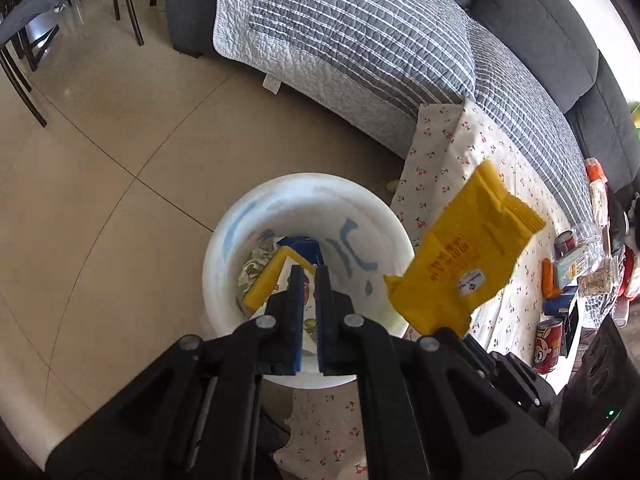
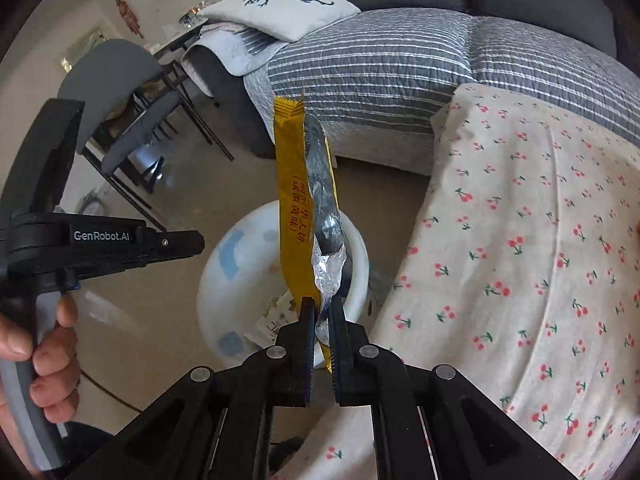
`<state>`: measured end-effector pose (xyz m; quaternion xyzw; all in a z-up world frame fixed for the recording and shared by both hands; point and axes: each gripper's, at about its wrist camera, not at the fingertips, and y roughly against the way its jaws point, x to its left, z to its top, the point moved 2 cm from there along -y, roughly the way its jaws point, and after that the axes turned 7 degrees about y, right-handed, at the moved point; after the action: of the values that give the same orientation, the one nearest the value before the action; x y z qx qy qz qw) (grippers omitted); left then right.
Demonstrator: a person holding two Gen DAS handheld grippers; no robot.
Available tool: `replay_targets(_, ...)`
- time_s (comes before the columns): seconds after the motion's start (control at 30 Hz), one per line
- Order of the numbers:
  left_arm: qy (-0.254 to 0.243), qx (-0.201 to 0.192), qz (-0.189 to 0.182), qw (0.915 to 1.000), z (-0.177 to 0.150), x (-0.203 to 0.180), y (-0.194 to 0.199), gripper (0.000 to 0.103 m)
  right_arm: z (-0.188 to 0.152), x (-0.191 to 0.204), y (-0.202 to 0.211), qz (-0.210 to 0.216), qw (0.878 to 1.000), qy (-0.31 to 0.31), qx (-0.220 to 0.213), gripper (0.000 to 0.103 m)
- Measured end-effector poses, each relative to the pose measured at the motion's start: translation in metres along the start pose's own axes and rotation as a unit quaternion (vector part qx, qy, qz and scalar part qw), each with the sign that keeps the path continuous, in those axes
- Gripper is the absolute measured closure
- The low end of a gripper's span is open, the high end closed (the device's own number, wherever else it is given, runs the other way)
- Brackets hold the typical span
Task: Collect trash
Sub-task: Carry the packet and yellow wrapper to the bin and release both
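A white trash bin [image 1: 224, 248] stands on the floor beside the table and holds a yellow-edged package [image 1: 266, 280] and crumpled paper. My left gripper [image 1: 309, 276] hangs over the bin, jaws nearly closed with nothing between them. My right gripper [image 2: 322, 308] is shut on the end of an empty yellow snack wrapper [image 2: 294, 208] with a silver lining. The wrapper stands up from the fingers above the bin [image 2: 356, 264]. In the left wrist view the wrapper [image 1: 460, 256] hangs at the bin's right rim.
A table with a cherry-print cloth [image 2: 520, 240] is to the right. It carries red cans [image 1: 547, 346], boxes and packets [image 1: 568, 268]. A grey sofa with a striped quilt [image 1: 360, 40] lies beyond. Dark chairs [image 1: 24, 52] stand on the tiled floor at left.
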<state>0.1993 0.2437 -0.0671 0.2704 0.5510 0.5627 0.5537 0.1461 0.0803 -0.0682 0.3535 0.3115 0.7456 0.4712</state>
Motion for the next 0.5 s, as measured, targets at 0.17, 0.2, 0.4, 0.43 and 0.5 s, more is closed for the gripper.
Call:
replay_targets(0.17, 0.03, -0.005, -0.03, 0.9991, 0.004, 0.005, 0.008, 0.097, 0.004, 0.016, -0.023, -0.012, 0.999, 0.026, 0.027, 0.088)
replay_targets(0.2, 0.032, -0.008, -0.029, 0.999, 0.005, 0.005, 0.009, 0.097, 0.004, 0.018, -0.026, -0.018, 0.999, 0.027, 0.029, 0.086)
replay_targets(0.4, 0.046, 0.008, -0.054, 0.9974, 0.007, 0.001, 0.005, 0.091, -0.001, 0.012, -0.03, -0.013, 0.999, 0.01, 0.042, 0.057)
replay_targets(0.43, 0.046, 0.009, -0.057, 0.9973, 0.007, -0.001, 0.005, 0.089, -0.004, 0.01, -0.027, -0.013, 0.999, 0.012, 0.042, 0.056)
replay_targets(0.5, 0.044, 0.007, -0.061, 0.9972, 0.006, -0.006, 0.007, 0.081, -0.008, 0.006, -0.017, -0.01, 0.999, 0.014, 0.041, 0.054)
